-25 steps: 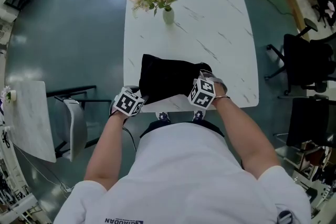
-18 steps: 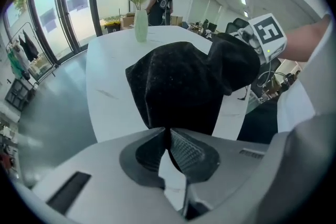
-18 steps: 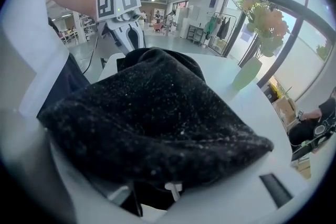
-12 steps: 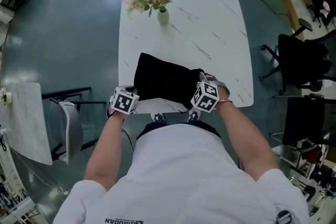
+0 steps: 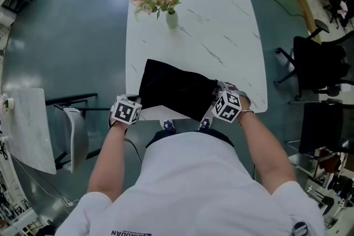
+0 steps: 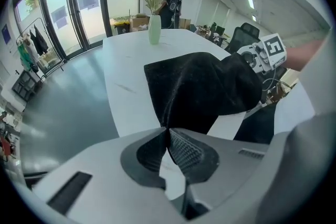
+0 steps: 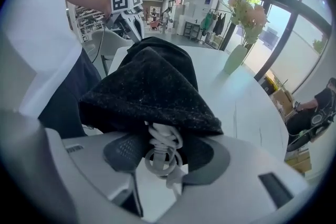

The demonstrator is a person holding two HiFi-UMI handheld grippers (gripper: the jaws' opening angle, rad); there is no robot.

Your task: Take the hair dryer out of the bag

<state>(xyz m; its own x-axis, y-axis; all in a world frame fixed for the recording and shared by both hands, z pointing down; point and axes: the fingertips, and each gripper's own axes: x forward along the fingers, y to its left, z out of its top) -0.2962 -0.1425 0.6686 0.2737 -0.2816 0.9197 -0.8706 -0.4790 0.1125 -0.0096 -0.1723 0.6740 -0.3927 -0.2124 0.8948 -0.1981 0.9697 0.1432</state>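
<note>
left tool (image 6: 168, 136): is pinching shut on the bag (image 5: 171, 91) corner, at the surface (image 5: 221, 25) near edge
right tool (image 7: 163, 153): is clamping the hair dryer's white cord (image 7: 165, 136) at the bag mouth
risk: cord slipping free, dryer snagging inside

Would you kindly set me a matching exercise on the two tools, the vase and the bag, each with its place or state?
1 left tool
2 right tool
3 vase
4 black bag

A near the table's far edge
B shut on a coiled white cord
C lying at the table's near edge
D shut on a bag corner

Pairs: 1-D; 2-B; 3-A; 4-C
</note>
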